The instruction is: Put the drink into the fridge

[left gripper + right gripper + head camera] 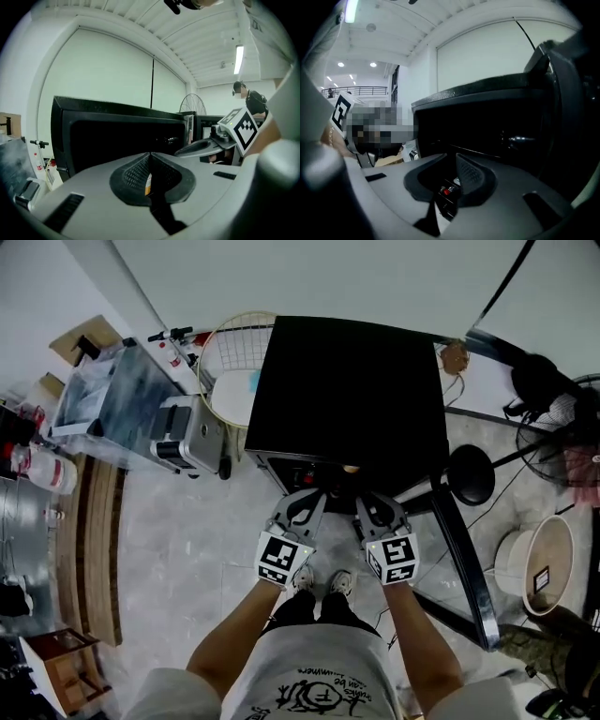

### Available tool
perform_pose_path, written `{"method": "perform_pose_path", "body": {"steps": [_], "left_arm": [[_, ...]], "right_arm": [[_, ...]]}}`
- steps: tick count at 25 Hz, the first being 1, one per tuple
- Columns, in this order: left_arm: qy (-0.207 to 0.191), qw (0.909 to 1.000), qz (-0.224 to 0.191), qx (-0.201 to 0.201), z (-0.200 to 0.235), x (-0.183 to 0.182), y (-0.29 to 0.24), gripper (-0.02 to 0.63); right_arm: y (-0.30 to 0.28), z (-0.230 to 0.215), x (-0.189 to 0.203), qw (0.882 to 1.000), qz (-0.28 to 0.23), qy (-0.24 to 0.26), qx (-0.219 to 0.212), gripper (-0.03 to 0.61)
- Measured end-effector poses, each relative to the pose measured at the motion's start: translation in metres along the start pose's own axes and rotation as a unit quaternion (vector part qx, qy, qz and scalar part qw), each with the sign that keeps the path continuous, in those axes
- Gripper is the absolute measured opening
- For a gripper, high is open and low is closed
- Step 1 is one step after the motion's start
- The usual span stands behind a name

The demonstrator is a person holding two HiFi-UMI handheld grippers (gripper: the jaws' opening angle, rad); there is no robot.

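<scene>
The left gripper (150, 154) is held closed and the right gripper (451, 154) slightly parted, nothing gripped, before a black fridge (347, 390); the shirt print (314, 697) seems illegible.

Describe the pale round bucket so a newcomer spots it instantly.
Start at the black fridge in the middle of the head view. Look to its lower right on the floor: the bucket is the only open, round, cream-coloured tub there.

A cluttered lab or workshop hall: strip light (239, 58), standing fan (192, 104), storage crate (117, 404), bucket (511, 563).
</scene>
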State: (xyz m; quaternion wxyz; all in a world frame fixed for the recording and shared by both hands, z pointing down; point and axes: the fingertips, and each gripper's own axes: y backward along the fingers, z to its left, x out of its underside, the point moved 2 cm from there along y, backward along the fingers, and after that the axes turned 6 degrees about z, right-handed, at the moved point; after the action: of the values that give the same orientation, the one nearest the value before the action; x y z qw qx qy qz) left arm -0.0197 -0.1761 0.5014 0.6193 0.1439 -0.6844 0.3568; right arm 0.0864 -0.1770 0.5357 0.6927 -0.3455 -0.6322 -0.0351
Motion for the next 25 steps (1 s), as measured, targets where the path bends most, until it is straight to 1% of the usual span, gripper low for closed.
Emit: {"method": "perform_pose_path", "body": {"steps": [3, 7, 11, 19, 25], "left_arm": [[-0.020, 0.9997, -0.009, 0.006, -0.008, -0.018, 0.007, 0.021], [-0.019, 0.9996, -0.017, 0.010, -0.013, -0.036, 0.018, 0.021], [-0.031, 0.9989, -0.029, 0.020, -0.022, -0.058, 0.032, 0.021], [-0.027, 0.9974, -0.058, 0.033, -0.037, -0.104, 0.066, 0.021], [-0.027, 0.9956, -0.078, 0.043, -0.050, -0.139, 0.089, 0.021]], "right_arm": [[0.012, 0.004, -0.009, 1.000, 0.000, 0.003, -0.004, 0.052], [0.027, 0.005, -0.024, 1.000, -0.001, 0.011, -0.003, 0.041], [0.045, 0.010, -0.044, 1.000, -0.012, 0.015, -0.003, 0.034], [0.084, 0.030, -0.089, 0.999, -0.027, 0.019, -0.015, 0.020], [0.113, 0.045, -0.127, 0.998, -0.047, 0.027, -0.027, 0.012]]}}
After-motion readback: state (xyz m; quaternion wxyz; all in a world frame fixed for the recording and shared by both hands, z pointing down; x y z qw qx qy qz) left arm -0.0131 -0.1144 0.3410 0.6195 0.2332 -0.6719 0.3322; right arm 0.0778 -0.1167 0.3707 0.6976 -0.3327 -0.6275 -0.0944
